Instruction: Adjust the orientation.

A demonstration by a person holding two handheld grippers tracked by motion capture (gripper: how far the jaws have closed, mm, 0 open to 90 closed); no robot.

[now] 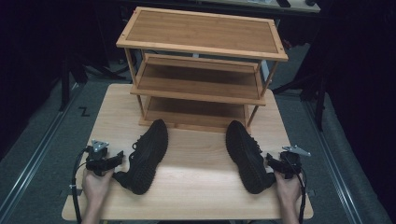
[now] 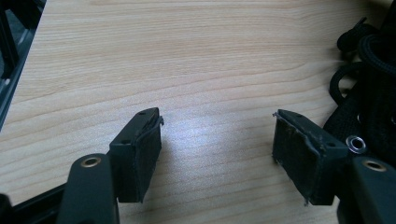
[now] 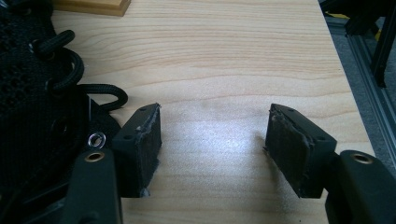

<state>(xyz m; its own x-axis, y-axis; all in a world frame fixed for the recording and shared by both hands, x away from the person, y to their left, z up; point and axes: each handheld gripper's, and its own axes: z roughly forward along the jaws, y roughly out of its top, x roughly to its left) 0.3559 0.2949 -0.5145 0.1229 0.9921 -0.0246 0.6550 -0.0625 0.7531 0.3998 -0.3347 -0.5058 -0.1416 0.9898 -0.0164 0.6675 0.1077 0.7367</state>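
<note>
From the high view, two black shoes lie on the pale wooden surface in front of a three-tier wooden shoe rack. The left shoe sits at about seven o'clock from the rack's foot, the right shoe at about five o'clock. The left tongs rest just beside the left shoe's heel end, the right tongs just beside the right shoe's collar, each held by a hand at the near edge. The work in hand looks like picking up the pair for the rack.

In the left gripper view, the left tongs stand spread with bare wood between the jaws, gripping nothing. The left shoe lies at three o'clock, its laces and a metal eyelet close to the jaw on that side. To grasp well, I judge the hand should shift toward three o'clock until the collar wall sits between the pads, not the loose laces.

In the right gripper view, the right tongs are likewise spread and empty. The right shoe lies at nine o'clock, lace loops just beside the near jaw. The same advice holds: straddle the firm collar edge, then close.

I can read no brand, label or writing on the shoes or rack; a dark mark on the floor at nine o'clock of the surface is too small to make out.
</note>
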